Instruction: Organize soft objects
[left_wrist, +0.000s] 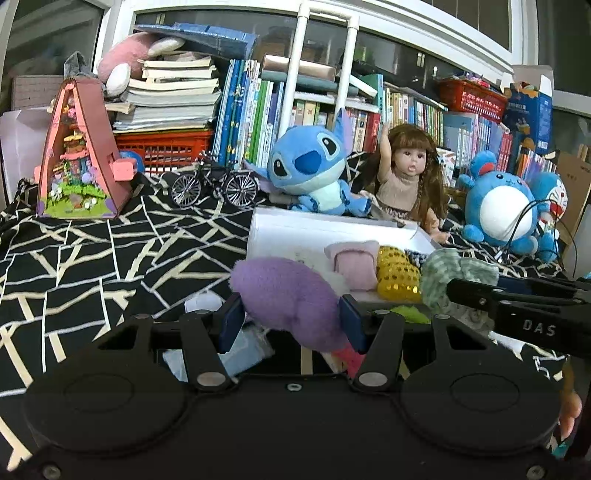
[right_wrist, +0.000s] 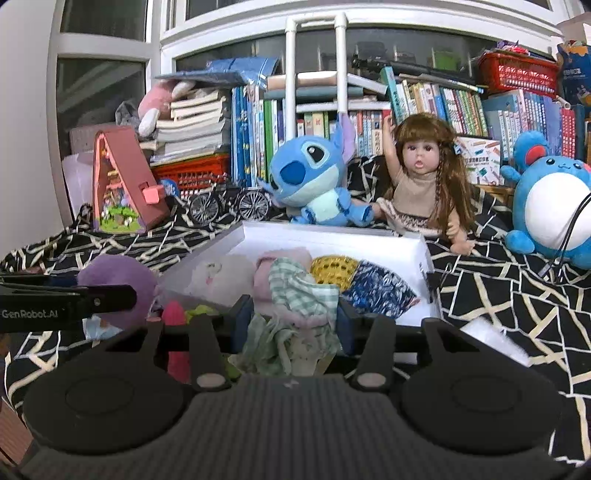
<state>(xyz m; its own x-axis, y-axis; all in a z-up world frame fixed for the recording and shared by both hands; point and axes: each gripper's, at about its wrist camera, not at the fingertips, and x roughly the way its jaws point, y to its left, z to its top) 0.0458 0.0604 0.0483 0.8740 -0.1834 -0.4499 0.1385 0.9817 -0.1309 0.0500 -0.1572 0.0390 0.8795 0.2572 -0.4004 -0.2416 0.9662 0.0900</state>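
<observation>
My left gripper (left_wrist: 290, 323) is shut on a purple plush toy (left_wrist: 288, 295) and holds it just in front of the white box (left_wrist: 306, 225). My right gripper (right_wrist: 291, 319) is shut on a green checked cloth (right_wrist: 295, 295) at the box's (right_wrist: 332, 240) near edge. Inside the box lie a pink pouch (left_wrist: 356, 264), a yellow sequin piece (right_wrist: 332, 271), a dark blue patterned piece (right_wrist: 376, 293) and a white fluffy item (right_wrist: 218, 277). The purple plush (right_wrist: 118, 280) and the left gripper also show in the right wrist view, at the left.
The black-and-cream patterned cloth (left_wrist: 92, 251) covers the table. Behind the box sit a Stitch plush (left_wrist: 314, 170), a doll (left_wrist: 406, 173), a blue round plush (left_wrist: 506, 199), a model bicycle (left_wrist: 214, 184) and a pink triangular house (left_wrist: 81, 155). Pink and green soft pieces (right_wrist: 177, 317) lie near me.
</observation>
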